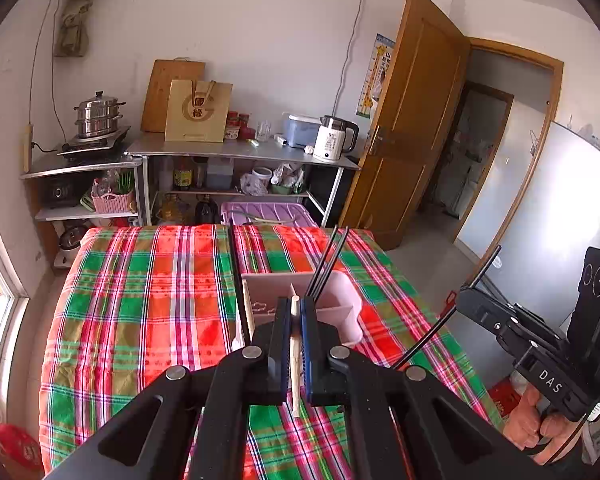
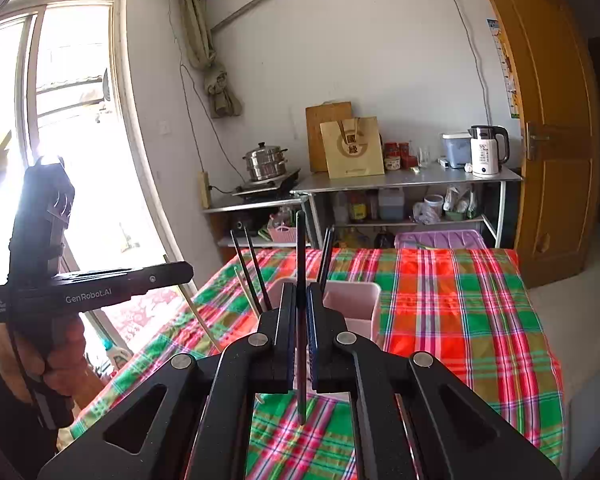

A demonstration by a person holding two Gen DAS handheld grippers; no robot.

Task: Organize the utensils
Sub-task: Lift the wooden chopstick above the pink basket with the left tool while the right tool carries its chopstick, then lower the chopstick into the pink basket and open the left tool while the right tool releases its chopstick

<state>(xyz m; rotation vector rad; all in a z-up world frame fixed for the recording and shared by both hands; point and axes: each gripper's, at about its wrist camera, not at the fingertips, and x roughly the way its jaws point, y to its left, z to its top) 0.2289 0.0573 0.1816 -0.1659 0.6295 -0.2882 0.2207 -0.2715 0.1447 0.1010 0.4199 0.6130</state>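
We hold pale wooden chopstick (image 1: 296,360) clamped mid-length in left gripper (image 1: 297,320), black chopstick (image 2: 301,320) pinched in right gripper (image 2: 301,316), both above pink divided holder (image 1: 340,304). Light, stiff, thin sticks (black likely slicker); we judge mid-shaft hold safest.

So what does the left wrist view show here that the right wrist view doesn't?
Only the left wrist view: the open doorway behind the door, and the left gripper shut on a pale wooden chopstick.

Only the right wrist view: the bright window, and the right gripper shut on a black chopstick.

Both: the pink utensil holder with black chopsticks standing in it, the plaid cloth and the white kettle.
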